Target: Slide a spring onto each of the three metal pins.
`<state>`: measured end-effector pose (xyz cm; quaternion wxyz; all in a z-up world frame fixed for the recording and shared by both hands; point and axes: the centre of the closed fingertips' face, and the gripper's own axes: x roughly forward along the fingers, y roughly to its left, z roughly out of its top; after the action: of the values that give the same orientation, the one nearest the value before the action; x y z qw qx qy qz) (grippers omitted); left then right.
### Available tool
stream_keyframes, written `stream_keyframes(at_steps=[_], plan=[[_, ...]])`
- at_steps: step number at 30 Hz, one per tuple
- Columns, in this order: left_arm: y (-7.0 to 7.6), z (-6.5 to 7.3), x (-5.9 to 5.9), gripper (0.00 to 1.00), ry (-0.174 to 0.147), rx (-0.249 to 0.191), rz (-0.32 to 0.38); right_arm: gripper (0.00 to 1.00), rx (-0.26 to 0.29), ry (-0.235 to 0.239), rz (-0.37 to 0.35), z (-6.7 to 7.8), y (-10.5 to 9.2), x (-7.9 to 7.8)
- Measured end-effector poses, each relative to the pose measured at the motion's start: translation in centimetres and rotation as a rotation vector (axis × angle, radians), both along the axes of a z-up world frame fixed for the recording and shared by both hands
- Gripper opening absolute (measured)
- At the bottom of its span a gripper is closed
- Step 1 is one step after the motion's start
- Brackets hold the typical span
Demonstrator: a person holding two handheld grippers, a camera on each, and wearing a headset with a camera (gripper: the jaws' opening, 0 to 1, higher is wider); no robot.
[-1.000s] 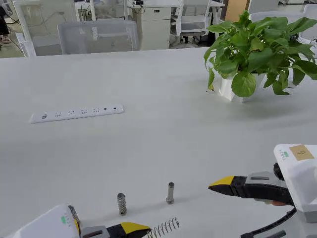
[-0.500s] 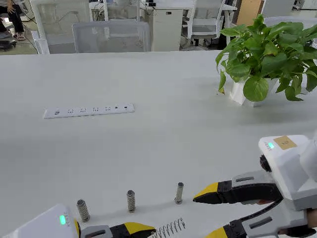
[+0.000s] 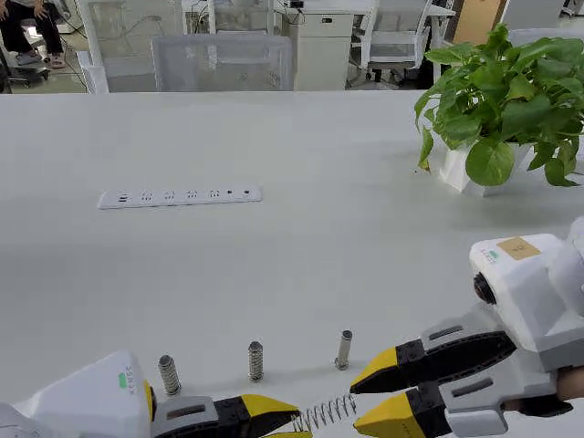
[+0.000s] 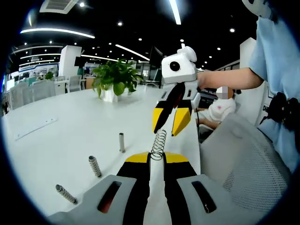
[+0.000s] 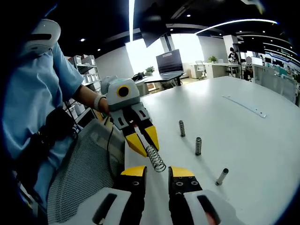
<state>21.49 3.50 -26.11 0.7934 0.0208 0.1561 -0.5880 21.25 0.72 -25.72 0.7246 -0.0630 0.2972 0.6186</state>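
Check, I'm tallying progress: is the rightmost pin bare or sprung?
Bare: the rightmost pin shows a smooth shaft; the middle pin and left pin are spring-wrapped.

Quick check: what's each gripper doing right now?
Left gripper: shut on the spring.
Right gripper: open, holding nothing.

Head view: bright, even overhead light; white table [image 3: 301,246] nearly washed out, pins [image 3: 343,349] cast faint soft shadows.
Gripper views: dark ceilings, glaring strip lights [image 4: 177,11], blown-out window [image 5: 140,54], strong fisheye bending at edges.
Focus: foreground crisp.
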Motion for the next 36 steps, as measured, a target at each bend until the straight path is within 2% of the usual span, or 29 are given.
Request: stream_keyframes(at_steps=[6,12,16,24,36], plan=[[-0.1,0.0,-0.1,0.07,0.000,0.002,-0.014,0.08,-0.001,0.005,0.011,0.1,0.1,-0.1],[-0.2,0.1,-0.1,0.06,0.005,0.000,-0.018,0.06,-0.021,-0.005,0.017,-0.1,-0.1,0.0],[-0.2,0.0,-0.2,0.07,0.005,0.002,-0.020,0.06,-0.015,-0.003,0.010,0.2,-0.1,0.1],[-0.3,-0.3,-0.1,0.07,0.008,0.016,-0.023,0.06,-0.058,-0.058,0.036,0.8,0.1,0.1],[-1.0,-1.6,-0.1,0.07,0.014,0.084,-0.051,0.05,-0.134,-0.134,0.096,1.3,0.9,-0.3]])
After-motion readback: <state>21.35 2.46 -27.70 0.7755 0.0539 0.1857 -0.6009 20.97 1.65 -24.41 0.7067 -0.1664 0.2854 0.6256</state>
